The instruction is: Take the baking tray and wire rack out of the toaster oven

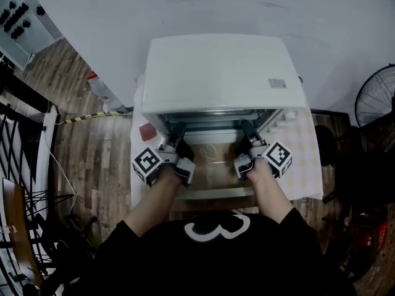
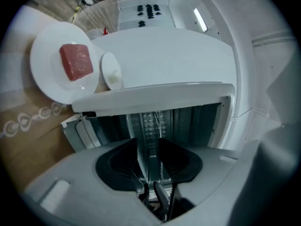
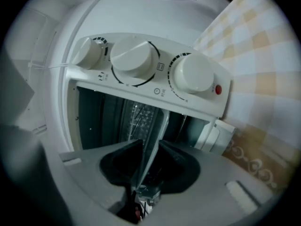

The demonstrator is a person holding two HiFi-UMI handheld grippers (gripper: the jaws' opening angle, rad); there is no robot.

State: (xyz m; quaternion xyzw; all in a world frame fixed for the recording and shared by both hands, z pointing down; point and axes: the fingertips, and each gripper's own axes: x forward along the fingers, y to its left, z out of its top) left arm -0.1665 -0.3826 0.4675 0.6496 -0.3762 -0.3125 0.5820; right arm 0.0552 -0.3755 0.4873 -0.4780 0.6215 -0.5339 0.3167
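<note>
1. Head view: one white toaster oven [image 1: 222, 73] stands on a table spread with a checked cloth [image 1: 302, 159]. Its door [image 1: 213, 172] is folded down towards the person.
2. Two grippers reach level into the oven mouth: the left gripper [image 1: 178, 131] at the left side, the right gripper [image 1: 246, 128] at the right. Each carries one marker cube.
3. One pale band, probably the baking tray [image 1: 213, 138], lies across the opening between the two grippers. One fan [image 1: 378, 94] stands well off to the right.
4. Left gripper view: this view is rolled. The two black fingers [image 2: 120, 161] stand a little apart. One thin grey metal edge runs straight between them, and no pad is seen clamping it.
5. Beyond that edge, the wire rack [image 2: 151, 121] shows dimly inside the oven.
6. Beside the oven sits one white plate [image 2: 42, 79] bearing one red block [image 2: 75, 61]. One small white disc [image 2: 111, 71] touches its rim.
7. Right gripper view: the two fingers [image 3: 181, 166] are likewise slightly parted. One thin light rim of the tray slants up between them, with a gap on either side.
8. Above the opening there are three white knobs [image 3: 134, 58] in a row and one red lamp [image 3: 217, 89]. Both the tray and the rack are still inside the oven.
</note>
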